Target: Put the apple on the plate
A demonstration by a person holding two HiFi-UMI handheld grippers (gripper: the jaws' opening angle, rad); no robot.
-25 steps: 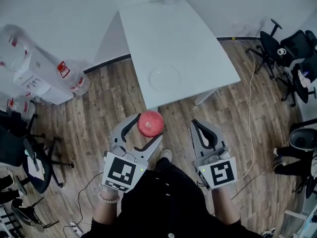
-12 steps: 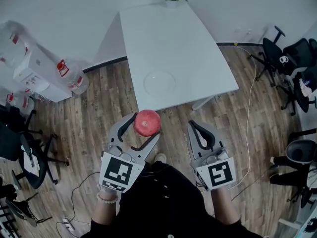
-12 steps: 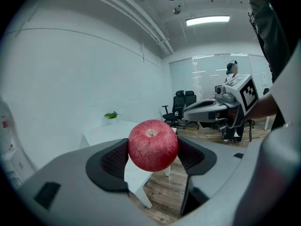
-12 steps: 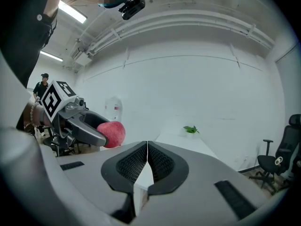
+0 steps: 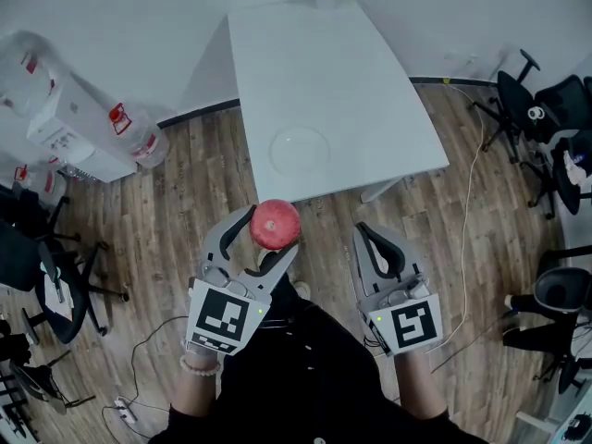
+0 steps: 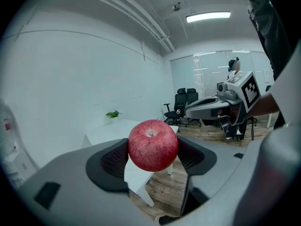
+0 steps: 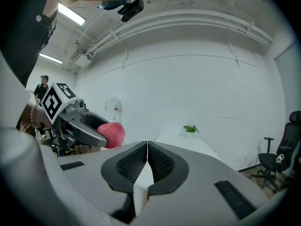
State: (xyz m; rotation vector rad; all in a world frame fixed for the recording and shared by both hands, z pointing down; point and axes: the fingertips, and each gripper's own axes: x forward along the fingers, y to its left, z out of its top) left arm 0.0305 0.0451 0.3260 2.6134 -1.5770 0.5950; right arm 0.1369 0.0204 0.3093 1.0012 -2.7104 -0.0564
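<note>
In the lower middle of the head view, the left gripper [image 5: 271,234] is clamped on the red apple [image 5: 275,224]. It holds the apple over the wooden floor [image 5: 185,183], just below the near edge of the white table [image 5: 324,63]. The clear plate [image 5: 299,150] sits on the table near that edge, above the apple in the frame. Right of the apple, the right gripper [image 5: 369,236] has its jaws pressed together.

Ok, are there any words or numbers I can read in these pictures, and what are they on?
No words or numbers can be read in any view.
Red label on what looks like a water jug: too small and blurred to read.
Square markers on the left gripper and right gripper: black-and-white patterns, not letters.
Apple: no sticker showing.
</note>
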